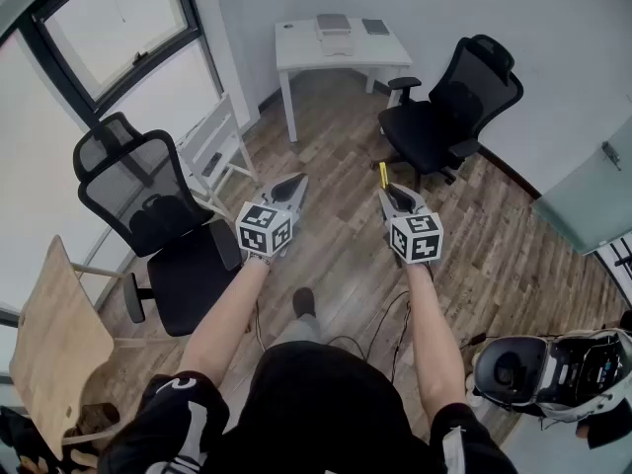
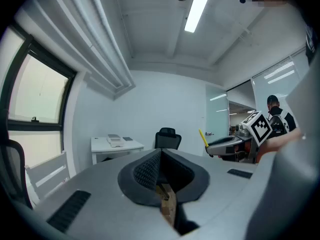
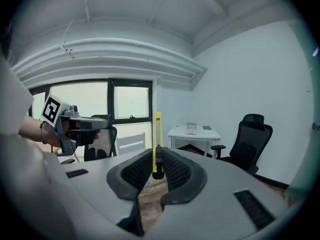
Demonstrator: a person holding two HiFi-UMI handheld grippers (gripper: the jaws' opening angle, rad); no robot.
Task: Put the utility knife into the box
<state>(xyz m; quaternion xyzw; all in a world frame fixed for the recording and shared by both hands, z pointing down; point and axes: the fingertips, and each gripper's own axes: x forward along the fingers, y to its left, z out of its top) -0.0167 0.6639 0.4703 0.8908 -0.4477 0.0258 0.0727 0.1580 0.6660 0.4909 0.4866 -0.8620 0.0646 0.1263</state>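
1. At the top centre of the head view a white table (image 1: pixel 301 49) stands against the wall. On it lie a pale boxy stack (image 1: pixel 333 24) and a flat grey item (image 1: pixel 375 27). Both are too small to tell whether either is an open container, or what it holds.
2. The utility knife (image 1: pixel 383 174) is up in the air just right of the frame's middle, well apart from that table. It is pinched in the right gripper (image 1: pixel 387 194), and its yellow end sticks out past the jaw tips toward the top of the frame.
3. In the right gripper view the two ribbed pads (image 3: pixel 172 168) clamp the knife's dark lower end at the centre of the frame. The thin yellow body stands upright between and above them.
4. The left gripper (image 1: pixel 295 181) is held just left of the head view's middle, level with the right one and apart from it. In the left gripper view its jaws are pressed together with nothing between them.
5. From the left gripper view the right gripper shows at the right middle of the frame, with the knife's yellow end tilted up and to the left from its tip.
6. Below both grippers is a wooden floor (image 1: pixel 346 245). One black office chair (image 1: pixel 444 107) stands at the upper right and another black chair (image 1: pixel 148 205) at the left.
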